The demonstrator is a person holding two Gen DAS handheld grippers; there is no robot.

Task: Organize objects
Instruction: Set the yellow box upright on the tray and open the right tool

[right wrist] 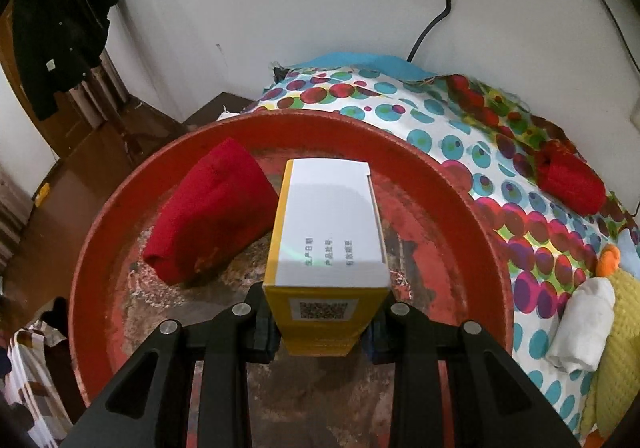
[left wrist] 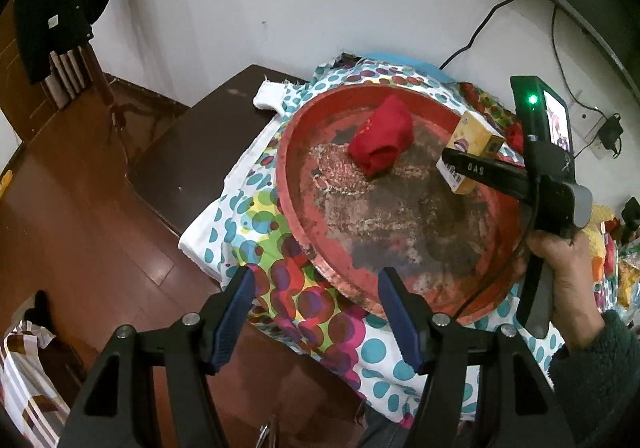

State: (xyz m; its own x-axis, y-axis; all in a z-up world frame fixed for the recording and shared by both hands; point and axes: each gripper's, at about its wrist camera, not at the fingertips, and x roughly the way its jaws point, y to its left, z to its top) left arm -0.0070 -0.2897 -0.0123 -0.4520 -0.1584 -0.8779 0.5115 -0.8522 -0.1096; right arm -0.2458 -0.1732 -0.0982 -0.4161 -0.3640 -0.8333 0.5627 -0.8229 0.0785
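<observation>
A round red tray [left wrist: 304, 232] [right wrist: 100, 248] with a worn, scuffed bottom lies on a dotted cloth. Inside it rests a rolled red cloth [left wrist: 380, 142] [right wrist: 212, 212]. My right gripper [right wrist: 320, 332] [left wrist: 464, 164] is shut on a yellow and white box [right wrist: 328, 240] [left wrist: 474, 146], holding it over the tray beside the red roll. A hand [left wrist: 560, 268] carries that gripper at the tray's right rim. My left gripper [left wrist: 316, 316] stands open over the tray's near rim, nothing between its blue fingers [left wrist: 240, 312].
The dotted cloth [right wrist: 460, 136] covers the surface to the right, where another red roll [right wrist: 572, 180], a white roll [right wrist: 580, 328] and a yellow plush toy [right wrist: 616, 336] lie. A dark wooden cabinet [left wrist: 192, 152] and brown floor are left of the tray. Cables hang on the white wall.
</observation>
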